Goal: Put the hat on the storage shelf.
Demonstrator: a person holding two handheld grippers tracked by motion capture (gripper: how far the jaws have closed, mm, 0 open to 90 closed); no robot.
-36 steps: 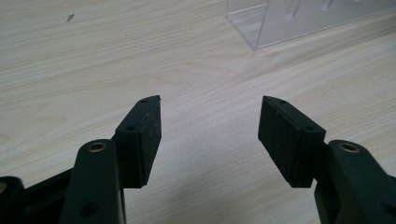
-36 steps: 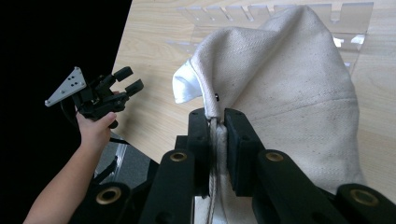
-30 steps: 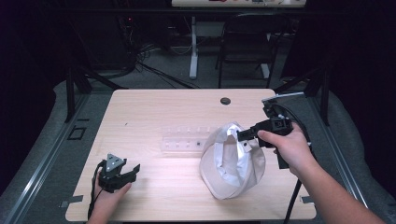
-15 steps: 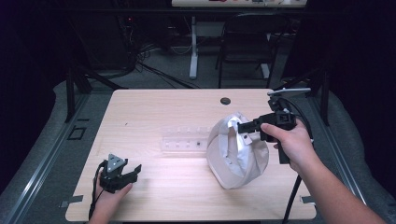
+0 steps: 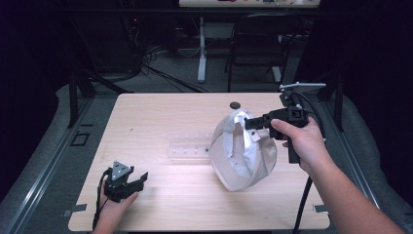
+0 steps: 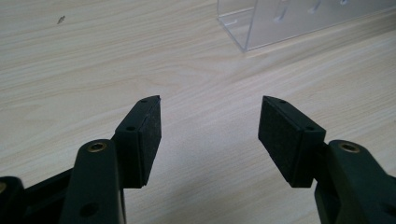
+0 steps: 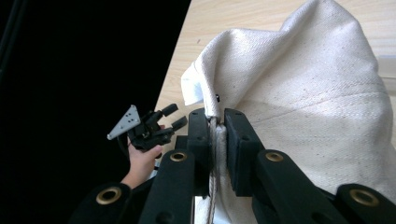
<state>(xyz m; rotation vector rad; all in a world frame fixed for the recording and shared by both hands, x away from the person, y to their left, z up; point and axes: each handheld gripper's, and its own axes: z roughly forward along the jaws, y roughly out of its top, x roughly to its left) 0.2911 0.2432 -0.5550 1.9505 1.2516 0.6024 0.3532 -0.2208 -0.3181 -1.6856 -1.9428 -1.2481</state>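
Observation:
A cream cloth bag (image 5: 243, 153) hangs over the right half of the table, its bottom resting on the wood. My right gripper (image 5: 249, 123) is shut on the bag's top edge; in the right gripper view the jaws pinch the seam of the bag (image 7: 303, 93) at my right gripper (image 7: 215, 122). My left gripper (image 5: 139, 179) rests open near the table's front left corner. In the left gripper view my left gripper (image 6: 210, 121) has bare wood between its pads. The left gripper (image 7: 173, 116) also appears far off in the right gripper view.
A clear plastic rack (image 5: 189, 147) lies at the table's middle, left of the bag, and its corner (image 6: 261, 23) lies ahead of the left jaws. A small dark disc (image 5: 234, 104) sits near the far edge. A chair and cables stand beyond the table (image 5: 160, 117).
My right gripper has risen and moved toward the far right, lifting the bag from lying flat to hanging upright. The left gripper has stayed put.

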